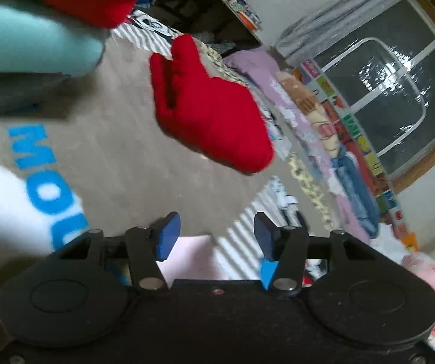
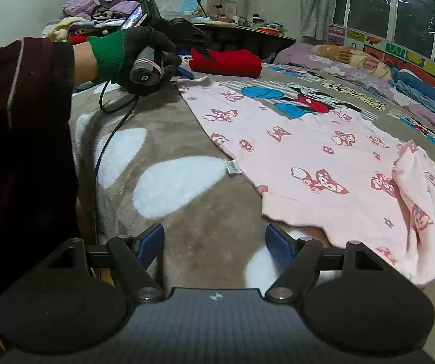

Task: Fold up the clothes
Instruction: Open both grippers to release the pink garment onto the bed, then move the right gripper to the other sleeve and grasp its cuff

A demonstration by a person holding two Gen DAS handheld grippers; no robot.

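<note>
The pink printed garment (image 2: 323, 163) lies spread flat on the grey blanket (image 2: 205, 236) covering the bed, just ahead of and to the right of the right gripper (image 2: 214, 245), whose jaws stand wide apart with nothing between them. The garment's near hem sits almost at its right fingertip, and one bunched sleeve or corner lies turned over at the far right.

The left gripper (image 1: 214, 236) is also spread and empty, held above the blanket, with a folded red garment (image 1: 211, 115) lying ahead of it.

To fold well, I judge the right gripper should slide low under the near hem and pinch only one layer. The left should come in for the far edge. Flattening the bunched part first would give a cleaner crease.
</note>
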